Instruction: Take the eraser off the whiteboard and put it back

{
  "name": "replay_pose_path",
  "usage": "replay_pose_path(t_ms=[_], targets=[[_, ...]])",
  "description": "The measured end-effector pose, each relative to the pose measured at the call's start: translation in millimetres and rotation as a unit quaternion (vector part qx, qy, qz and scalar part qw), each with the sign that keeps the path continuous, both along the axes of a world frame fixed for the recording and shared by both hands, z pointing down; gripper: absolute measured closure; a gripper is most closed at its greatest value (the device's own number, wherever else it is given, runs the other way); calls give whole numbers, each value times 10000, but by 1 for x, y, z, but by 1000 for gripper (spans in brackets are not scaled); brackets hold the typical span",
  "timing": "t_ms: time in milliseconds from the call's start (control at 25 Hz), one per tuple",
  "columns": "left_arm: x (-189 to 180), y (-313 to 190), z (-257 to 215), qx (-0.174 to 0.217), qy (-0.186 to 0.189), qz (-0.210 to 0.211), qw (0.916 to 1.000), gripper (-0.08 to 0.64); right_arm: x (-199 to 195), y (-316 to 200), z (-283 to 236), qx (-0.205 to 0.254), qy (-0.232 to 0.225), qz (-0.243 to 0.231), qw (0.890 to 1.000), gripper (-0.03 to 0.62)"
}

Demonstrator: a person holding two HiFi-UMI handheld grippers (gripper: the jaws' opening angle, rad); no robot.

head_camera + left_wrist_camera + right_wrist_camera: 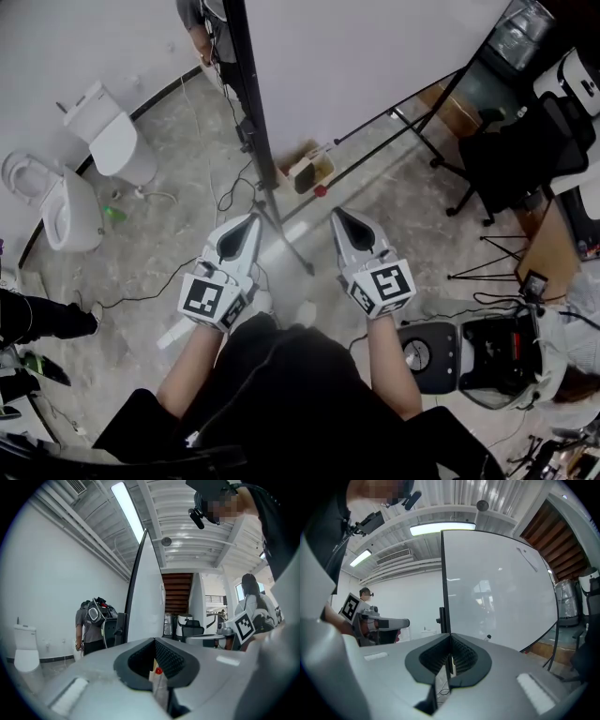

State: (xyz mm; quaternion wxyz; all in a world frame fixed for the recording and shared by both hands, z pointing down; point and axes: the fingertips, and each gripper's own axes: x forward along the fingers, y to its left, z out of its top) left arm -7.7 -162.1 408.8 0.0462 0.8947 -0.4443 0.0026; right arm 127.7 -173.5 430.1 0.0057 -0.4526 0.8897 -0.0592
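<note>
Left gripper (253, 220) and right gripper (337, 216) are held side by side, both with jaws pressed together, holding and touching nothing. Ahead stands the whiteboard (497, 583). Low on its face is a small dark object (489, 637), possibly the eraser.

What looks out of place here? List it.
A toilet and a second toilet stand in the open by the wall, near the whiteboard: odd for a workroom. Cables trail loose across the floor.
</note>
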Motion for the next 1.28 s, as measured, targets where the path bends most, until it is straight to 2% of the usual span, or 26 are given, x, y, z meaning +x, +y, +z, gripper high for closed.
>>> replay_pose_path(t_ms=[80,240,520,680,880,1000,1280], targets=[[-8,0,-2,6,45,-11,10000,557,-10,-1,3,-12,77,-11,10000,578],[-22,-7,3,-65,-58,-2,10000,557,-27,-15,11,-14,214,-37,9998,510],[-19,-26,6,-136,-116,147,9997,557,-42,-46,26,-144,280,-158,9994,406],[-17,-32,4,-60,-131,312,9994,557,-55,-62,40,-226,504,-189,9983,362],[-22,-38,10,-93,-46,301,9995,557,-59,-80,56,-321,721,-147,9968,291],[-27,-41,17,-95,-154,323,9993,557,-61,-90,63,-370,811,-151,9959,265],[-40,-45,19,-201,-63,156,9997,557,-72,-104,78,-465,883,-267,9946,228]])
